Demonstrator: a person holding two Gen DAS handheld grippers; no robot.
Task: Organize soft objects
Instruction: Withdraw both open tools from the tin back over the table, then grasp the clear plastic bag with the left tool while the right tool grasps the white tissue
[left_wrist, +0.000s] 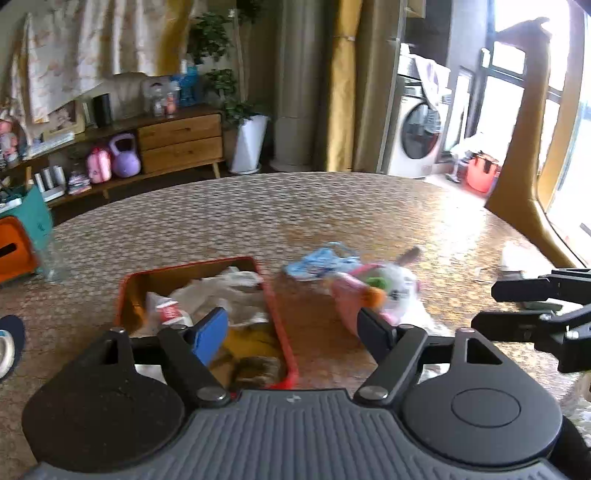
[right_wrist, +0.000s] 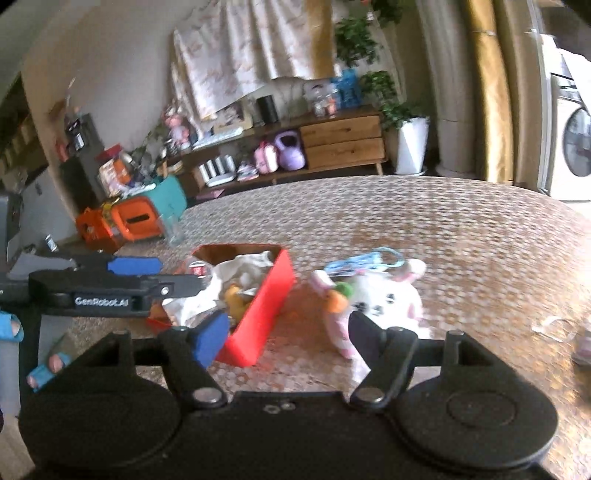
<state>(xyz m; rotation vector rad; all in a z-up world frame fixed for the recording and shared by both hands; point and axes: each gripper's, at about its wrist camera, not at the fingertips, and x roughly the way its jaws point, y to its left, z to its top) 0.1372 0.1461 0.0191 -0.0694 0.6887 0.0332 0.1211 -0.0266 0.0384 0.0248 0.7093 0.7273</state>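
Nearest, the left gripper has its jaws spread wide with nothing between the fingers. Just past its left finger sits the red box, its right wall running up between the jaws; inside lie a white cloth, a small red-and-white packet and brownish soft things too blurred to name. Beyond its right finger, on the bare table, lies the white plush toy with pink parts and an orange carrot, and just behind it a light blue fabric piece.

The right gripper also stands wide, holding nothing. The red box is beside and beyond its left finger; the white plush toy lies just beyond its right finger, not between the pads, with the light blue fabric piece behind it. The left gripper reaches in from the left, over the box's near end.

Farther off, past the table edge, stand a wooden sideboard and a washing machine.
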